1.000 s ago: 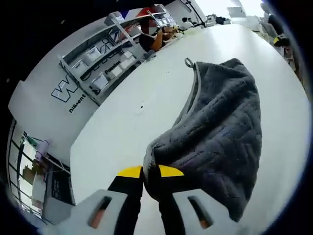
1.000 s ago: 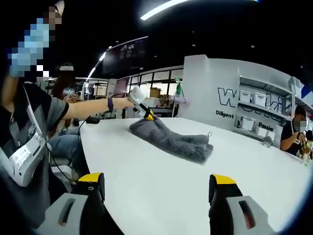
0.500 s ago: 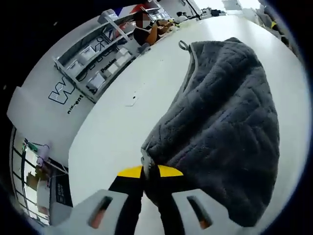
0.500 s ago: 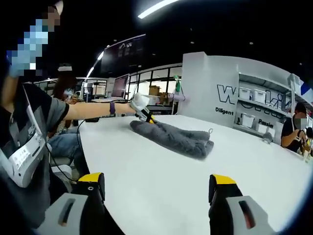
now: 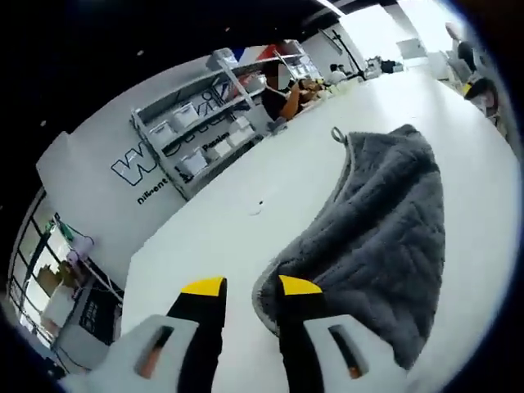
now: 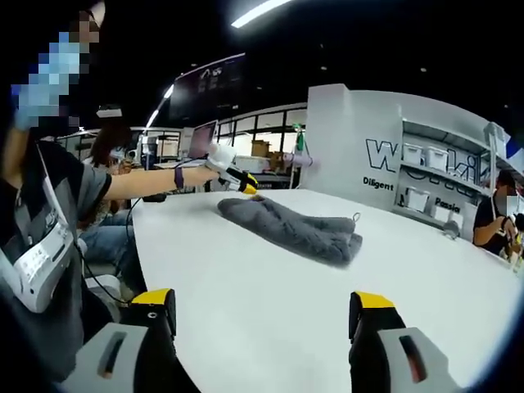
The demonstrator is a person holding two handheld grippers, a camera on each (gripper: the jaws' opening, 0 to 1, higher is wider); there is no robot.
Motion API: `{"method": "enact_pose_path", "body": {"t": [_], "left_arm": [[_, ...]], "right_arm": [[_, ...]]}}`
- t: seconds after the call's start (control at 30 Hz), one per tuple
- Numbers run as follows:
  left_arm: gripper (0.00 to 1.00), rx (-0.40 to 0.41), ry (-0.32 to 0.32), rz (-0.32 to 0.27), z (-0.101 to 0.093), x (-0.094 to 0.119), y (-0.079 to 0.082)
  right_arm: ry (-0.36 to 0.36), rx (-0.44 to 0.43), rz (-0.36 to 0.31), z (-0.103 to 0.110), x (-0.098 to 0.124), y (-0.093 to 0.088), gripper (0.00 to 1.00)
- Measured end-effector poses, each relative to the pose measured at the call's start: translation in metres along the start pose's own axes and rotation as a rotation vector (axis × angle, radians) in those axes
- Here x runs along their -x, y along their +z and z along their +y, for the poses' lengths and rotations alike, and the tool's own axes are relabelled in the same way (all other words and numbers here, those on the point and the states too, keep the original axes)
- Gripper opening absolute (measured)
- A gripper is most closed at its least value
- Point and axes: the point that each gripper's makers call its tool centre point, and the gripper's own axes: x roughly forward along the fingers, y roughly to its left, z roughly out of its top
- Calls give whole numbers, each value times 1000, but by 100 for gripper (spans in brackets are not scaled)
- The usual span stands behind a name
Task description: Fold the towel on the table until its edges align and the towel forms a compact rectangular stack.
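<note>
A dark grey towel (image 5: 377,221) lies folded in a long heap on the white table (image 5: 221,237), its hanging loop at the far end. My left gripper (image 5: 250,286) stands open at the towel's near corner, the cloth edge just beyond its yellow-tipped fingers (image 5: 299,286), nothing held. In the right gripper view the same towel (image 6: 291,229) rests mid-table, with the left gripper (image 6: 241,182) held just above its far left end. My right gripper (image 6: 262,307) is open and empty, low over the table's (image 6: 270,286) near part, well short of the towel.
Shelves with white bins (image 5: 205,131) line the wall beyond the table. A person (image 5: 282,86) sits at the table's far end, seen also as a seated person (image 6: 491,221) at the right. The holder's arm (image 6: 147,182) stretches over the left table edge.
My left gripper has opened and let go of the towel corner, then lifted slightly off it. The towel has settled flat. The right gripper has stayed put.
</note>
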Motion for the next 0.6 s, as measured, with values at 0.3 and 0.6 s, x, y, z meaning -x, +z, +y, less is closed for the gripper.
{"method": "enact_pose_path", "body": {"t": [0.3, 0.6], "left_arm": [[30, 122, -141, -235, -64, 83, 52], [47, 197, -163, -198, -119, 150, 16]], "right_arm": [[13, 38, 10, 0, -16, 13, 91], [24, 58, 22, -1, -34, 19, 91]]}}
